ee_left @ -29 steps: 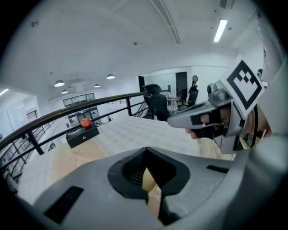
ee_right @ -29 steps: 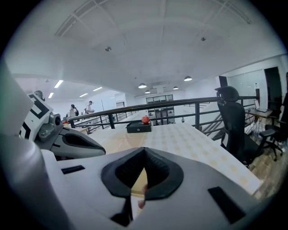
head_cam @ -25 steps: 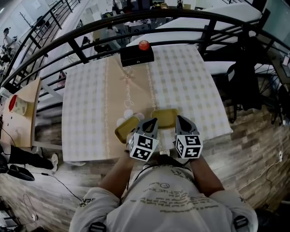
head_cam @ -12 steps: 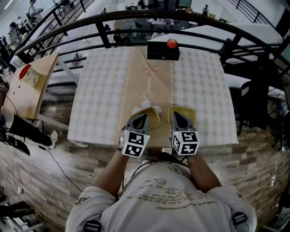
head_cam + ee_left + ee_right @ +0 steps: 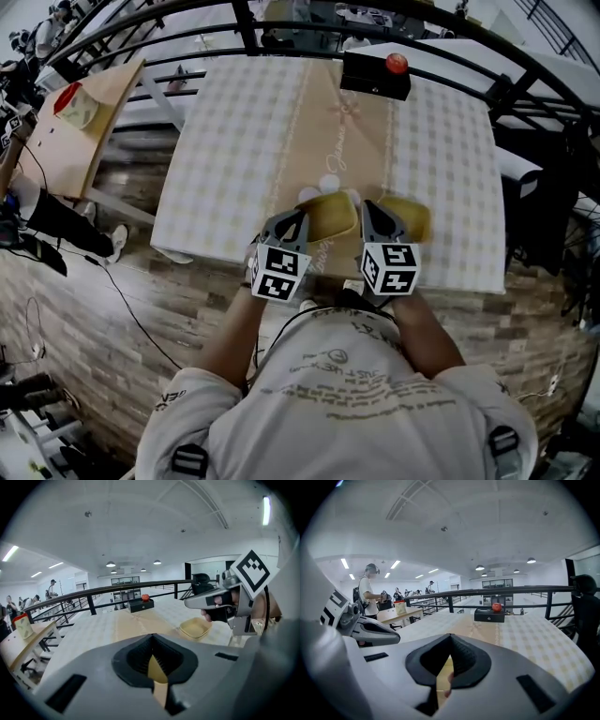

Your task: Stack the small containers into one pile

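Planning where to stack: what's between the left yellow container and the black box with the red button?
Head view: two small white round things just past the left yellow container, then bare runner up to the black box.

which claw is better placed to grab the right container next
Right. The right claw hangs over the right container's left rim, though its jaws look shut and must open first; the left claw sits at the left container.

You are standing on a wood-plank floor (image 5: pixel 112 319); past your left gripper (image 5: pixel 300 217) a checked-cloth table (image 5: pixel 225 141) is stretching toward a black curved railing (image 5: pixel 511 591), and ceiling lamps (image 5: pixel 110 564) are glowing overhead.
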Available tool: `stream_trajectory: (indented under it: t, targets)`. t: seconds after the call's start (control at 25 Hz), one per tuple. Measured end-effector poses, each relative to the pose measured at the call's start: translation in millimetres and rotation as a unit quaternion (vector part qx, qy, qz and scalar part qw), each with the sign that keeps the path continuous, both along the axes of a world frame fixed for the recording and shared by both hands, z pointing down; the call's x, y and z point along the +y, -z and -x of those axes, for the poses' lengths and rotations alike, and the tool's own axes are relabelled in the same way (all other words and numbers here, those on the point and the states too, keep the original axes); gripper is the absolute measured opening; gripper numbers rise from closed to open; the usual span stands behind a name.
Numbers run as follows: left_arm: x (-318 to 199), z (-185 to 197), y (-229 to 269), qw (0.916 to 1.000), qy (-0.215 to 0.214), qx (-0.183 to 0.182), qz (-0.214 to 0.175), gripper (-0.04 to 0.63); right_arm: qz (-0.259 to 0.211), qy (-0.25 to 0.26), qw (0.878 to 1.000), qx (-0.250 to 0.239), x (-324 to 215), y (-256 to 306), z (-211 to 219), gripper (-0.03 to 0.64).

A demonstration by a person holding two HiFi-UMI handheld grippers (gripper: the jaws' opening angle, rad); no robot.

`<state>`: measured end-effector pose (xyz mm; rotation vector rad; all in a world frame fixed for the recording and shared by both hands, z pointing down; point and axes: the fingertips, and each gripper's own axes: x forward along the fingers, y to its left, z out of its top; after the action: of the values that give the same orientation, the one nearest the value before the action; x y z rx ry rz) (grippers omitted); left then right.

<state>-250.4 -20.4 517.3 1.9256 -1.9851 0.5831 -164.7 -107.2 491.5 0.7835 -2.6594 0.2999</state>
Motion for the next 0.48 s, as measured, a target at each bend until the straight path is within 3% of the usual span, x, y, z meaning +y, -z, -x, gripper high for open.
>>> stream_trajectory:
  t: [0.16,0.48]
  targets:
    - [4.3,-18.2,-33.1,0.9938,-0.074,-0.031,0.077,0.008,0.002,0.000,1.000,0.002,-2.3,-1.9,0.2,-0.002]
    - [6.2,-65.7,-90.5,0.9552,-0.214,-0.055,0.197,0.126,0.013,-0.019,1.000,0.013,-10.6,-11.8,-23.1,-0.002]
